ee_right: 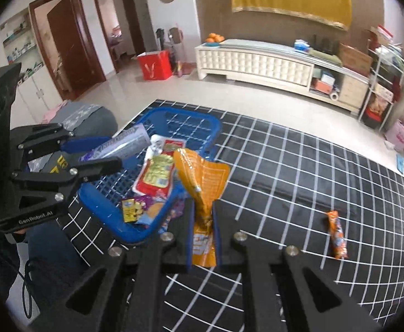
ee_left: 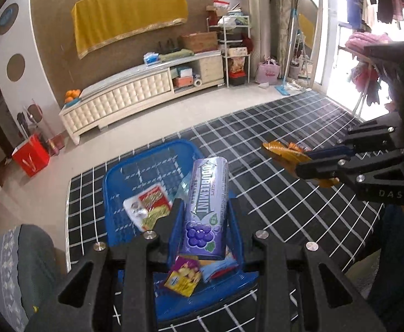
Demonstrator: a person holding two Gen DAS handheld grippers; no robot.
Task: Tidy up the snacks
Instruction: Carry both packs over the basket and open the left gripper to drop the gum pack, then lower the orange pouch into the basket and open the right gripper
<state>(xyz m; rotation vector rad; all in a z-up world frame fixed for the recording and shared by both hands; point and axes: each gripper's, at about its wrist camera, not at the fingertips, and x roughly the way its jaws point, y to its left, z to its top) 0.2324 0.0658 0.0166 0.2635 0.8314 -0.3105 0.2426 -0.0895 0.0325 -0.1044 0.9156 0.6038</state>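
My left gripper point(ee_left: 204, 207) is shut on a purple Doublemint gum pack point(ee_left: 206, 207) and holds it over the blue basket point(ee_left: 113, 171). The basket holds a red and white snack packet point(ee_left: 146, 207) and a few small packets point(ee_left: 184, 275). My right gripper point(ee_right: 203, 207) is shut on an orange snack bag point(ee_right: 202, 182), held just right of the basket point(ee_right: 213, 127). It shows from the left wrist view point(ee_left: 309, 163) with the orange bag point(ee_left: 282, 150). The left gripper point(ee_right: 91, 152) with the gum pack point(ee_right: 119, 144) shows in the right wrist view.
A small orange snack packet point(ee_right: 337, 235) lies on the black checked mat point(ee_right: 298, 166) to the right. A grey cushion point(ee_left: 16, 262) lies left of the basket. A white TV cabinet point(ee_left: 135, 94) and a red box point(ee_left: 32, 157) stand far off.
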